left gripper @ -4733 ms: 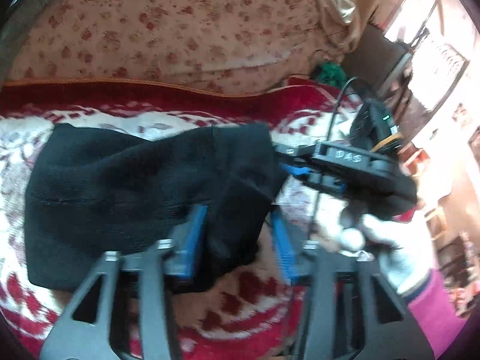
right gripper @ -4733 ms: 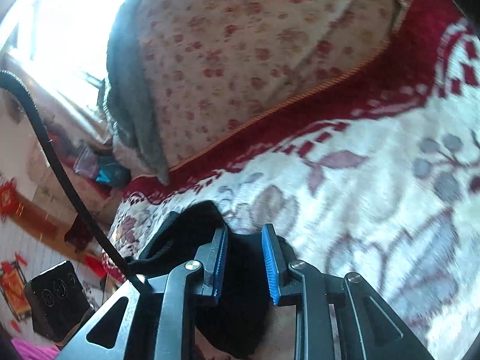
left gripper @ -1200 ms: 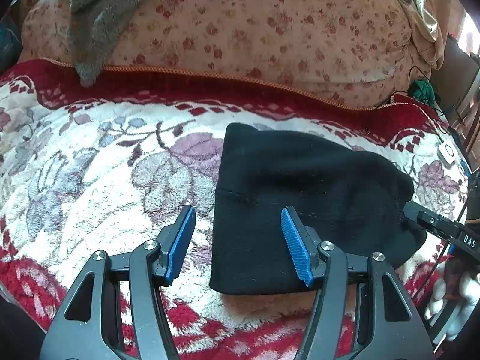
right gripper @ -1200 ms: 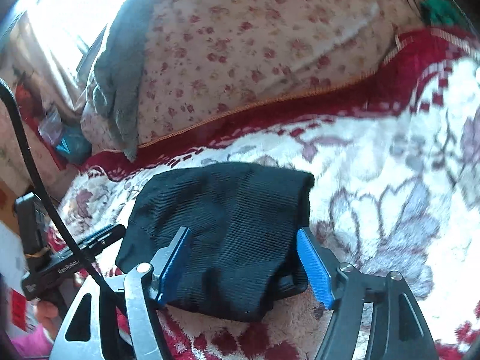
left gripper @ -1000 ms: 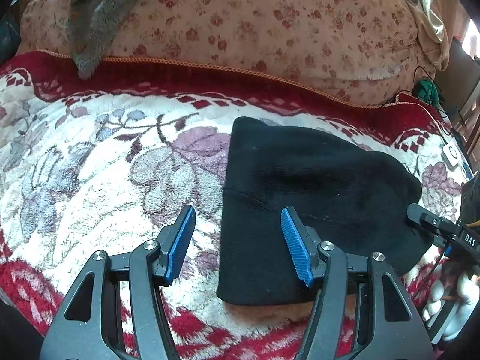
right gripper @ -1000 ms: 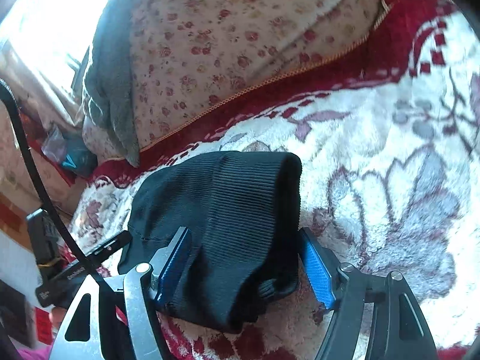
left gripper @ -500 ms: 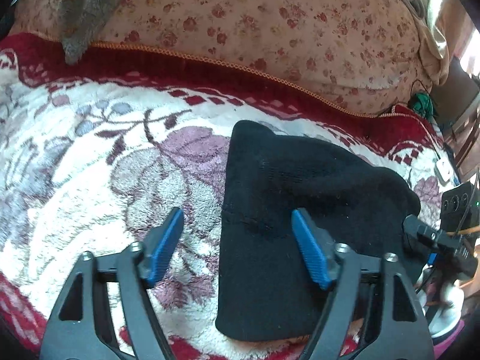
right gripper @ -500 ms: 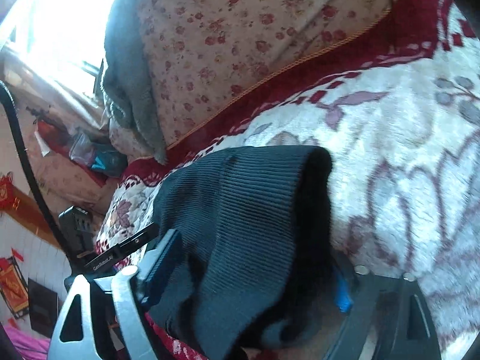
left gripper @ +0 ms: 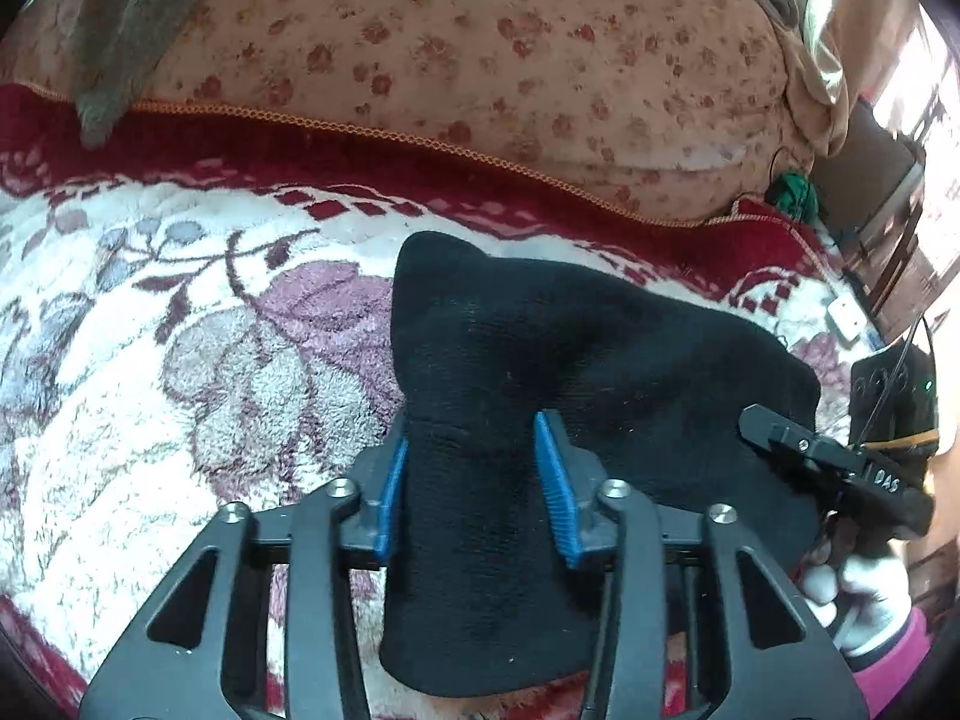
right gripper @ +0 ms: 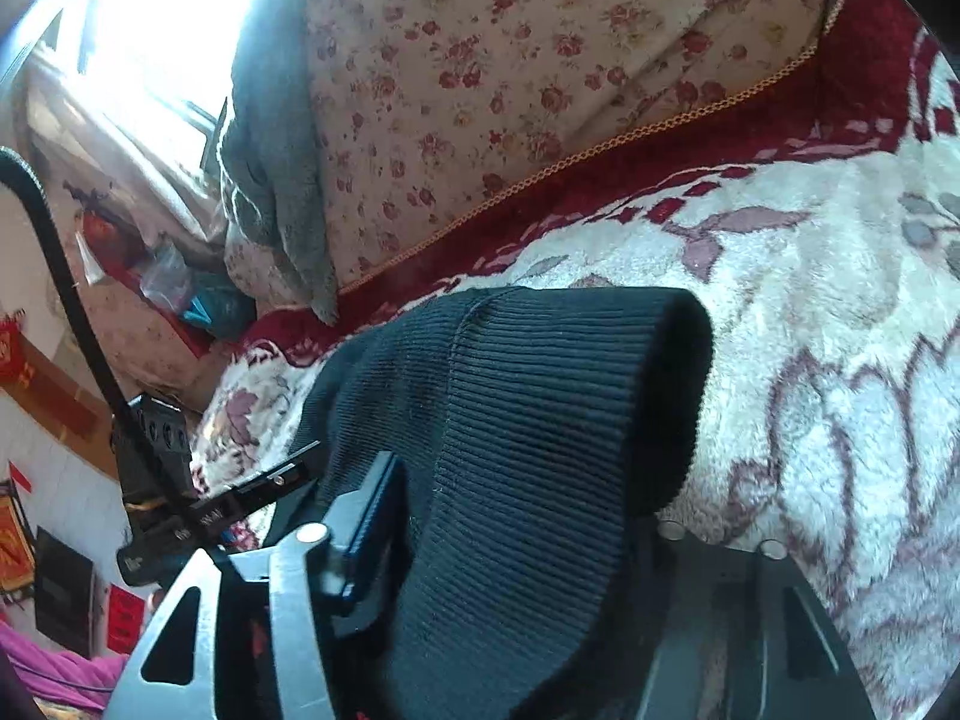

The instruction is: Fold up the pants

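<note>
The black ribbed knit pants (left gripper: 540, 360) lie folded in a compact bundle on the floral blanket (left gripper: 180, 360). My left gripper (left gripper: 474, 480) is shut on the near left edge of the pants, blue pads pinching the cloth between them. In the right wrist view the pants (right gripper: 540, 420) drape over my right gripper (right gripper: 498, 516); its left finger (right gripper: 372, 498) presses the cloth, the right finger is hidden under the fabric. The right gripper's body also shows in the left wrist view (left gripper: 840, 462) at the pants' right end.
A rose-patterned cushion (left gripper: 480, 60) backs the bed, with a grey cloth (left gripper: 120, 30) draped over it. A red blanket border (left gripper: 300, 156) runs along the cushion. A white small device (left gripper: 846, 315) lies at the right edge. Furniture stands beyond the right side.
Both grippers were open around the pants' ends half a second ago; both have moved in and closed on the cloth, bunching it at the left gripper.
</note>
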The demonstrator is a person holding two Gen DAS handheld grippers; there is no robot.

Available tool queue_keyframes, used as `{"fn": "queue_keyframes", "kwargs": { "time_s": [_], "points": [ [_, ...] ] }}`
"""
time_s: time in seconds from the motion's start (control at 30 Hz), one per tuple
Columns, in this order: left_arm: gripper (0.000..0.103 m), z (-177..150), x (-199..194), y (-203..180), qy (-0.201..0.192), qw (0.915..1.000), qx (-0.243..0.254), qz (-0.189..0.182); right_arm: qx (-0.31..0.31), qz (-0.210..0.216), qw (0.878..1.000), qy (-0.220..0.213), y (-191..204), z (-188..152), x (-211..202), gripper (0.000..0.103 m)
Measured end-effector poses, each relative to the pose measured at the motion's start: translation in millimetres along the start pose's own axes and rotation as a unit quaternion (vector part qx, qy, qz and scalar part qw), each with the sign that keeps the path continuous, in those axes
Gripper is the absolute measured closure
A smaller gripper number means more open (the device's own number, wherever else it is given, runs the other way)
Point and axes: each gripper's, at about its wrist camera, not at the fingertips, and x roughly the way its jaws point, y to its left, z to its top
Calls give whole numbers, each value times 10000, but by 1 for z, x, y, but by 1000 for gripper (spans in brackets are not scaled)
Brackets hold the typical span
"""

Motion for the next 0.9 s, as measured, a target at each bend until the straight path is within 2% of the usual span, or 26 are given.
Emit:
{"fn": "queue_keyframes", "kwargs": {
  "time_s": [0.1,0.33,0.63,0.9],
  "points": [
    [72,5,-11,8,31,9996,-208,-194,-32,80,9999,-102,8,3,-9,54],
    [73,7,-50,20,-319,9991,-277,54,-426,294,9987,40,48,9,-2,57],
    [73,8,-108,70,-749,9940,-572,550,-674,724,9945,331,101,15,50,57],
    [73,0,-147,129,-977,9849,-1062,961,-949,1054,9868,779,156,15,115,57]
  ]
}}
